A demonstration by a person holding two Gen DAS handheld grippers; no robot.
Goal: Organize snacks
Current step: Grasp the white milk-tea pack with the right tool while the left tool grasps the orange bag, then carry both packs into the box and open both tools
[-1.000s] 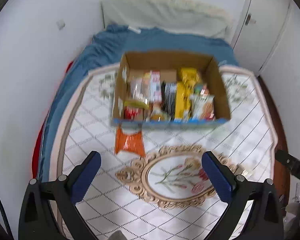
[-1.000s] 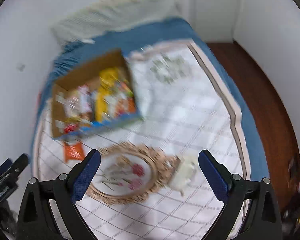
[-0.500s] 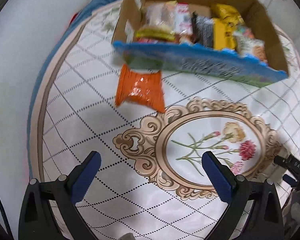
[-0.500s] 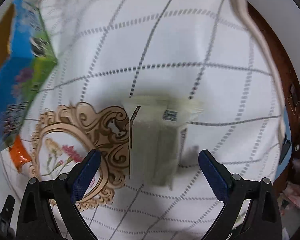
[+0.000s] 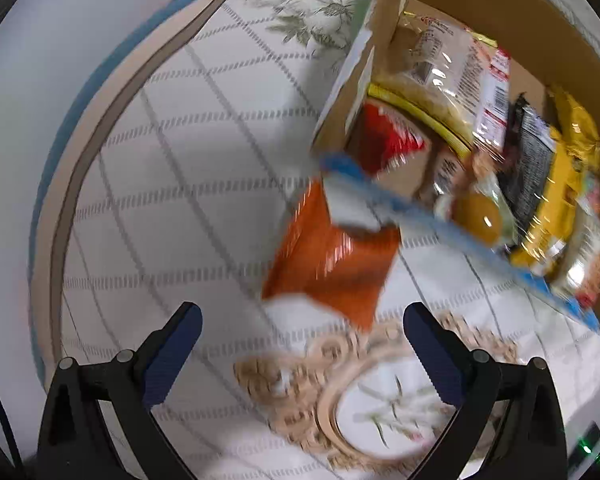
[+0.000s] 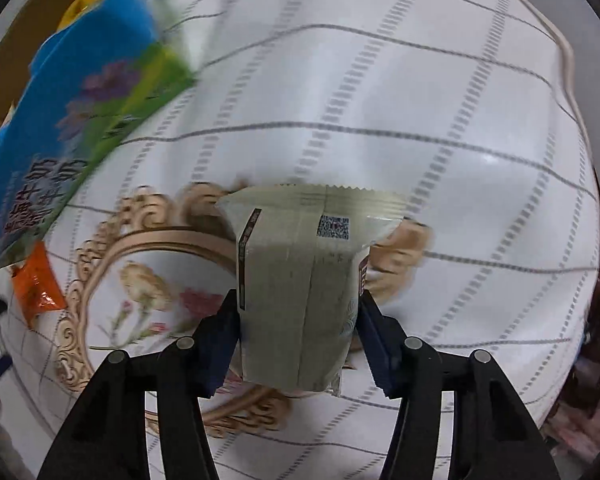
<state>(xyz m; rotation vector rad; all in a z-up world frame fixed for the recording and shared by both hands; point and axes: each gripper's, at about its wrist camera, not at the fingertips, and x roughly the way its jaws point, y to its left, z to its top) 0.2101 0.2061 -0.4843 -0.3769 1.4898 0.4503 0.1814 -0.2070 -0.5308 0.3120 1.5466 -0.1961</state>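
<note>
Now crinkly, pillow-shaped beige packet (image 6: 300, 292).

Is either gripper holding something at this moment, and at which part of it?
The right gripper is closing on the pale snack packet, its pads on the packet's two long sides, at the end opposite the QR code. The left gripper is open and empty.

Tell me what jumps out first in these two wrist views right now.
In the right wrist view, the pale cream snack packet fills the centre, with the right hand-held gripper closing on its sides. In the left wrist view, the orange snack packet lies on the patterned cloth just ahead of the open left hand-held gripper, tucked against the corner of the cardboard box packed with snacks.
</note>
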